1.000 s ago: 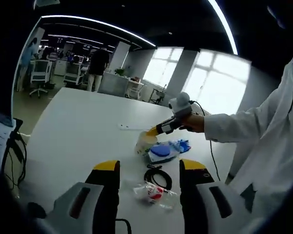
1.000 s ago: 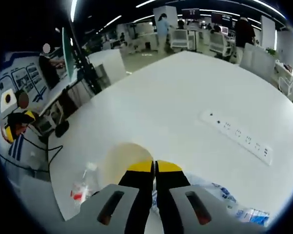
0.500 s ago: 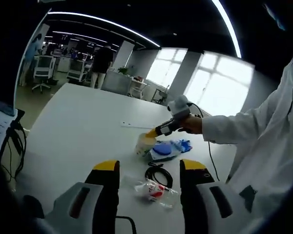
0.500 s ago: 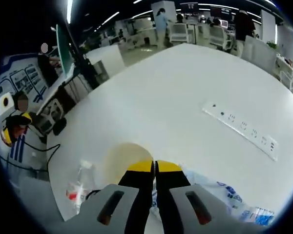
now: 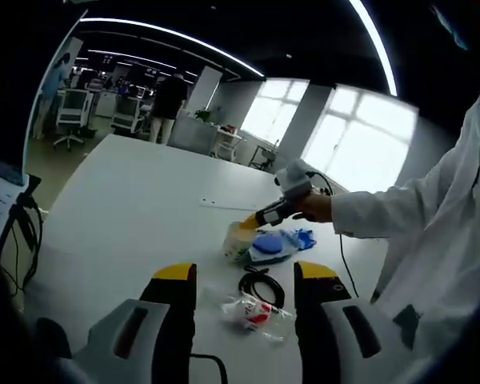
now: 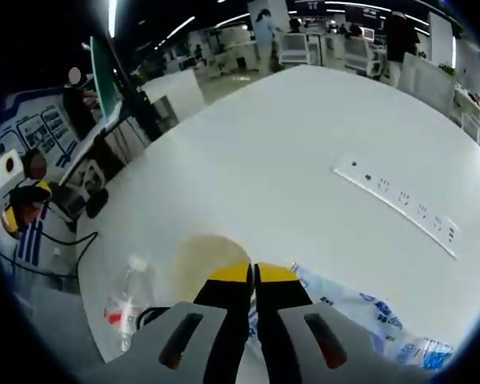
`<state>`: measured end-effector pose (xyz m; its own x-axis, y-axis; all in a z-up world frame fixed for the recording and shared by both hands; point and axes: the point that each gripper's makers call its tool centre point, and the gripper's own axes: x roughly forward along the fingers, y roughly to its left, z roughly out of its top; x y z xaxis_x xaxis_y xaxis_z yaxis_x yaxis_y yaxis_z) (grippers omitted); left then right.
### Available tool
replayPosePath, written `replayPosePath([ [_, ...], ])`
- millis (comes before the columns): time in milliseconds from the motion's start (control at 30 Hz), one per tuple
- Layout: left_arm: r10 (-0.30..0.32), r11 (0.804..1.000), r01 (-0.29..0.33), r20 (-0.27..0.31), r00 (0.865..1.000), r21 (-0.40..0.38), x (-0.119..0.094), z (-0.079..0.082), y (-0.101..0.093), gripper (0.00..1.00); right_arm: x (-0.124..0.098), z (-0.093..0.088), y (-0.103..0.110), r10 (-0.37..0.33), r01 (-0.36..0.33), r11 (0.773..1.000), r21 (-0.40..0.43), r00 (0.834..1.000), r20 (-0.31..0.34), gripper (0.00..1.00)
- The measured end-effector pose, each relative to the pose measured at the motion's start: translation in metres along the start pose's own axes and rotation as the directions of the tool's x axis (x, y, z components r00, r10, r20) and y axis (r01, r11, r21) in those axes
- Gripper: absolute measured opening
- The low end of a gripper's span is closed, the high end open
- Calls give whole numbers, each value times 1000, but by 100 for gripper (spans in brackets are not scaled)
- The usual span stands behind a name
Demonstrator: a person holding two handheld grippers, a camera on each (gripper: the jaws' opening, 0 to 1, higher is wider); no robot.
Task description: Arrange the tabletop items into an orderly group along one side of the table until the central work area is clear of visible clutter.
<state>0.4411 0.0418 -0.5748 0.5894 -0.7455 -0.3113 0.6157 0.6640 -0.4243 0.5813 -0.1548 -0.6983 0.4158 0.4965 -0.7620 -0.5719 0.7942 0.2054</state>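
A pale paper cup (image 5: pixel 237 242) stands mid-table, and my right gripper (image 5: pixel 250 219) comes in from the right with its yellow tips closed on the rim. In the right gripper view the same cup (image 6: pixel 197 258) lies just beyond my right gripper (image 6: pixel 253 274), whose jaws are pressed together. Beside the cup are a blue round lid (image 5: pixel 265 242) and a blue-and-white packet (image 5: pixel 294 238). Nearer me lie a black cable coil (image 5: pixel 261 286) and a clear bottle with a red label (image 5: pixel 253 313). My left gripper (image 5: pixel 246 274) hovers open above the bottle, holding nothing.
A white power strip (image 6: pixel 401 205) lies across the table beyond the cup, also seen as a thin strip (image 5: pixel 222 206). The bottle (image 6: pixel 125 306) and packet (image 6: pixel 358 310) flank my right jaws. Office chairs, desks and people stand past the far edge; cables hang at the left.
The right gripper and the cup have shifted slightly on the table, toward the lid and packet. The left gripper stays open in place; both views have drifted a little.
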Motion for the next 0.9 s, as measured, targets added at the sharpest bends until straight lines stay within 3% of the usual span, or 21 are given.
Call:
replayPosePath([
  [267,-3,1000,3,-4,1000,-5,1,-3,-1,48,-1,-1,-2,-15,15,1000,-25,1000,1,2],
  [433,-6,1000,6,-2,1000,-8,2,-2,-2,48,-5,3,0,-20,22,999,-36,999,31,14],
  [900,-17,1000,17,-2,1000,-9,4,-3,-7,49,-26,24,-1,-38,42,999,-26,992,118,21],
])
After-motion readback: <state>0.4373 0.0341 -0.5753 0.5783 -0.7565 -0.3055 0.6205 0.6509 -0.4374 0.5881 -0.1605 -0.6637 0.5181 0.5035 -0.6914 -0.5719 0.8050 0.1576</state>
